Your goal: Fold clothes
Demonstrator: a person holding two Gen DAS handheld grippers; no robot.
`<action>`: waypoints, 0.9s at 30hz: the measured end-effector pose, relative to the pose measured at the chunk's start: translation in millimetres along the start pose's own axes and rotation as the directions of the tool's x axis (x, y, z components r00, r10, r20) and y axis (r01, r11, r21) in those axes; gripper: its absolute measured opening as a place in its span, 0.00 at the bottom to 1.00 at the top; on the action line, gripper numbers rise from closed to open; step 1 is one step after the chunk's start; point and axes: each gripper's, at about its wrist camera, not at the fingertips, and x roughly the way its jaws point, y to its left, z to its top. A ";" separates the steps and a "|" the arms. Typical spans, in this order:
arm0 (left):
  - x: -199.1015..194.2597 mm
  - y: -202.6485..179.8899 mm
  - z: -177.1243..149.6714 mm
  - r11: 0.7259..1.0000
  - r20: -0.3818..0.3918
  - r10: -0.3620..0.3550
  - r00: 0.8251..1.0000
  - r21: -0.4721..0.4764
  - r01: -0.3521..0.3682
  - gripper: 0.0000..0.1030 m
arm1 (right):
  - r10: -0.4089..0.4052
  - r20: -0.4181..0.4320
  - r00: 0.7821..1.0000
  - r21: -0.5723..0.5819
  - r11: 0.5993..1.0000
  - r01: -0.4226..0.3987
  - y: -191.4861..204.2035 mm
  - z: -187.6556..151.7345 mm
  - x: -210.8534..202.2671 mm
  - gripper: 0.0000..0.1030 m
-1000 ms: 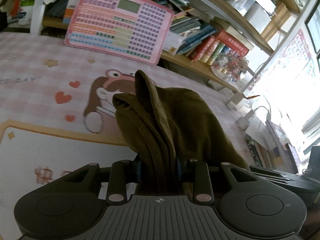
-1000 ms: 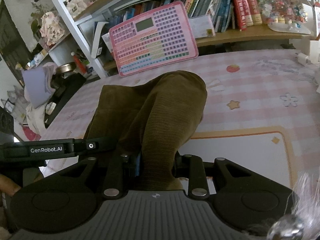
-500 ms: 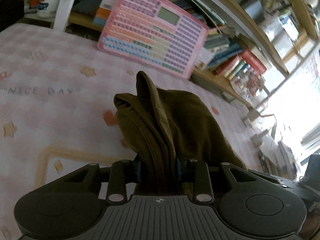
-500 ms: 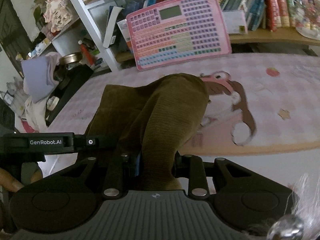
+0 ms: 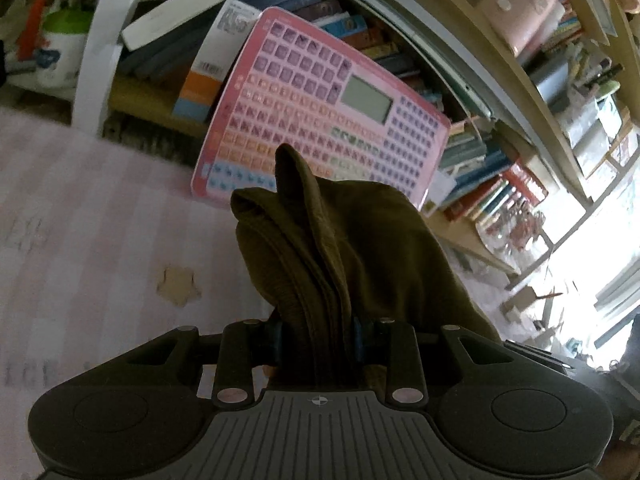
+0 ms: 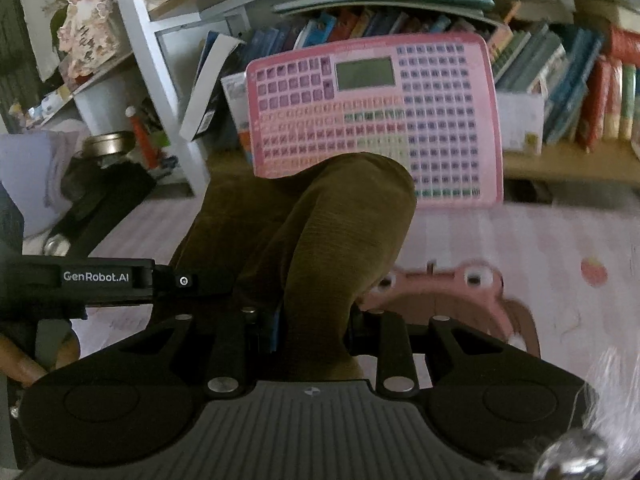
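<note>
Both tongs are clamped on the same olive-brown ribbed corduroy garment (image 5: 352, 256): the left tongs (image 5: 318, 340) pinch a bunched stack of several layers with a rolled hem edge standing up above them, and the right tongs (image 6: 314, 332) grip a thick rounded fold of the same cloth (image 6: 344, 232). The garment hangs lifted between the two, carried above the pink-and-white checked bed cover (image 5: 100, 240) and in front of the pink plastic learning tablet with its grid of small keys and grey screen (image 6: 372, 116), which leans on the wooden bookshelf (image 6: 560, 164) behind. I judge the fold to be under way, not finished: the cloth is gathered in layers but nothing lies flat in front of the tablet yet, so laying it down, smoothing it and squaring the edges remain. The corduroy looks soft, heavy and limp, with fine ribs that should resist slipping in the pads; the bed cover is smooth printed fabric with a tan star (image 5: 178, 284) and a pink cartoon figure (image 6: 452, 292). How much of the garment hangs below the tongs cannot be seen.
</note>
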 end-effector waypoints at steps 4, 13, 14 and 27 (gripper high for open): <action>13.4 8.9 8.3 1.000 0.006 -0.013 1.000 0.002 0.013 0.28 | -0.008 0.026 1.000 -0.016 1.000 0.009 -4.5 7.3 15.0 0.25; 37.9 29.0 6.4 0.999 0.006 -0.030 1.000 -0.035 0.030 0.29 | -0.009 0.021 1.000 -0.045 0.999 0.010 -14.1 3.8 42.1 0.25; 42.4 32.5 5.3 0.999 -0.003 -0.022 1.000 -0.049 0.022 0.29 | -0.008 0.024 1.000 -0.048 0.999 0.009 -15.8 2.8 45.1 0.26; 43.8 32.1 -0.2 0.997 -0.030 0.066 0.997 -0.031 -0.067 0.51 | -0.092 -0.070 0.993 0.058 0.994 0.096 -29.7 -10.4 68.7 0.61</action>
